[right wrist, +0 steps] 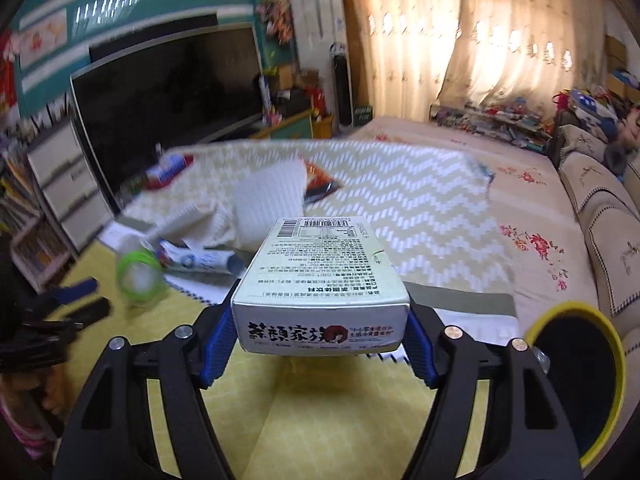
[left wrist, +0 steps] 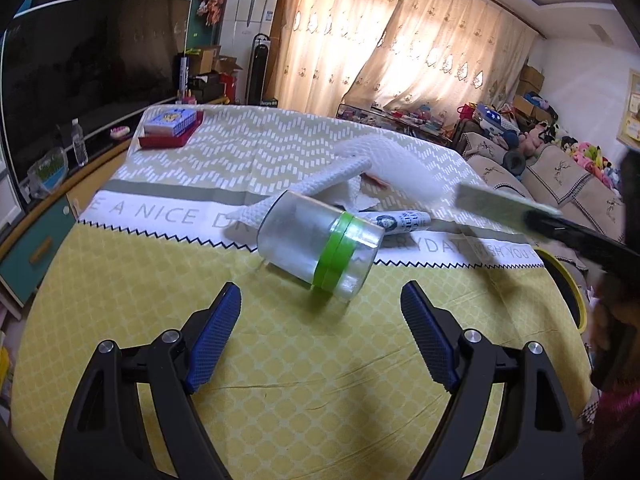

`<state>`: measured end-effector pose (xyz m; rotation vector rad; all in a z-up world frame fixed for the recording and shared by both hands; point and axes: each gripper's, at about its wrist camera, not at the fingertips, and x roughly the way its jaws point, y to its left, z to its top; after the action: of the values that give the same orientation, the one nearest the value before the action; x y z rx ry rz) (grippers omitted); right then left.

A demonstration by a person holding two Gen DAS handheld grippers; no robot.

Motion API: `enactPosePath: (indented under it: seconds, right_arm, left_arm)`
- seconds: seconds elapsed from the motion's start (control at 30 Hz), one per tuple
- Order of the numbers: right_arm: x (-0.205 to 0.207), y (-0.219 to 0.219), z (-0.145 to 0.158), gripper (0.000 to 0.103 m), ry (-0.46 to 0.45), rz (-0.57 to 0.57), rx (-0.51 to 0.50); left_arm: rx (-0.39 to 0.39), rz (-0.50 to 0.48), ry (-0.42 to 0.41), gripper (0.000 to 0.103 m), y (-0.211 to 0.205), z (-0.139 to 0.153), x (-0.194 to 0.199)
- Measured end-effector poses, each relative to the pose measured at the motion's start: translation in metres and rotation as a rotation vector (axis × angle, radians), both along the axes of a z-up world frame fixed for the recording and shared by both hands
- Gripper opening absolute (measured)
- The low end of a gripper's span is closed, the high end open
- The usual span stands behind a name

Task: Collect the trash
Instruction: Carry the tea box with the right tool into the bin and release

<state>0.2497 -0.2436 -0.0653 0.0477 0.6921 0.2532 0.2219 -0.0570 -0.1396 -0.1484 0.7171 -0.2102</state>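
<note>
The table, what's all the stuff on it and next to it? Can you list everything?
Plastic cup: one, clear with green bands, on its side on the yellow cloth.
Paper towels: a white crumpled heap, behind the cup.
Tube: one, white with print, right of the cup.
Snack wrapper: one, red-orange, behind the towels.
Tissue box: one, blue, on a red tray at the far left corner.
Carton: one, pale with black print, between the right gripper's pads.
Bin: one, yellow rim, black inside, beside the table's right edge.
Left gripper: open, empty, in front of the cup.
Right gripper: clamped on the carton.
</note>
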Motion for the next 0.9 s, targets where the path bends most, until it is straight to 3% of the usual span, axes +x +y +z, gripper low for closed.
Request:
enactPosePath:
  seconds: [0.27,0.4,0.6,0.8,0.9]
  right_arm:
    - [-0.04,-0.024,0.029,0.067,-0.071,-0.04,0.017]
    - [-0.059,-0.061,0.028,0.067,-0.077,-0.155,0.008]
    - [-0.069,-0.146,-0.009,0.067,0.027,-0.453,-0.04]
    - [-0.058,-0.193,-0.049,0.071,0.107,-0.583,-0.047]
    - [-0.06,-0.202,-0.055,0.074,0.101,-0.623,-0.04]
  left_arm:
    - [0.04,0.008,-0.015,0.081,-0.006,-0.001,-0.005]
    - [0.043,0.006,-0.015,0.081,-0.007,-0.001,-0.003]
    - [0.047,0.01,-0.007,0.081,-0.008,-0.001,-0.003]
    - [0.07,-0.004,0.009,0.081,-0.013,-0.004,0.0]
    - [0.068,-0.011,0.025,0.081,-0.013,-0.006,0.003]
